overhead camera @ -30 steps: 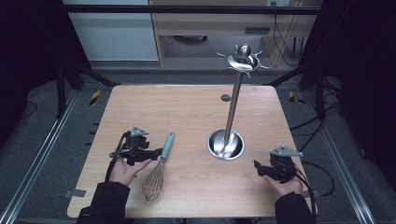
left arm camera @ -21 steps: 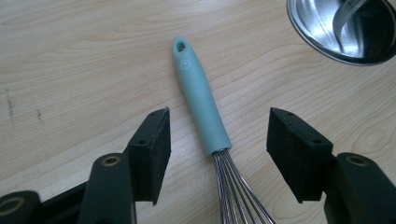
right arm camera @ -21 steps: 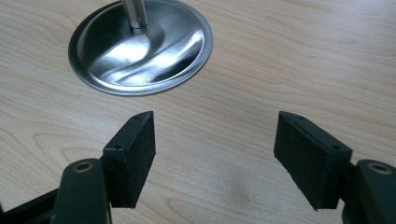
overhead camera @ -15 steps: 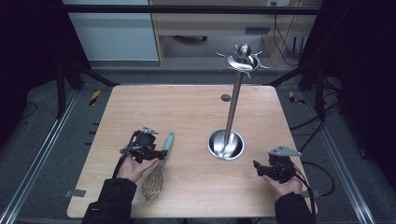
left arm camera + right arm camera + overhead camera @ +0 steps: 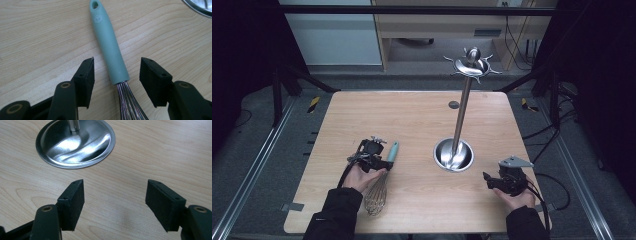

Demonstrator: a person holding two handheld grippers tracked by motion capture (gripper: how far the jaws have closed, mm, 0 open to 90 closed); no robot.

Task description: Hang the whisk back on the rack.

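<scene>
1. Worktop [image 5: 362, 115]: a square light-wood surface. A small dark round spot [image 5: 454, 104] lies near the far edge, right of centre.
2. Stand [image 5: 460, 125]: a polished metal pole rising from a round dished base [image 5: 75, 142], set right of the worktop's centre. Its top carries a curved ring of hooks. In the right gripper view the base lies beyond the jaws, clear of them.
3. Whisk [image 5: 379, 182]: lies flat on the worktop in the near-left quarter. The wire head points to the near edge, and the teal handle [image 5: 110, 47] points away toward the far edge. The handle end has an oval hanging hole. Just below the hole is a small embossed hexagonal emblem; no lettering can be read on it.
4. Left gripper [image 5: 117, 75]: held in the left hand [image 5: 358, 176] over the whisk, near the left half of the near edge. Jaws stand wide apart. They straddle the lower end of the handle, where the wires enter it. A gap shows on each side of the handle; neither pad touches it.
5. Right gripper [image 5: 115, 200]: held in the right hand [image 5: 517, 197] close to the near-right corner. Jaws stand wide apart with bare wood between them. It holds nothing. A grey three-cornered plate [image 5: 514, 162] sits on its top.
</scene>
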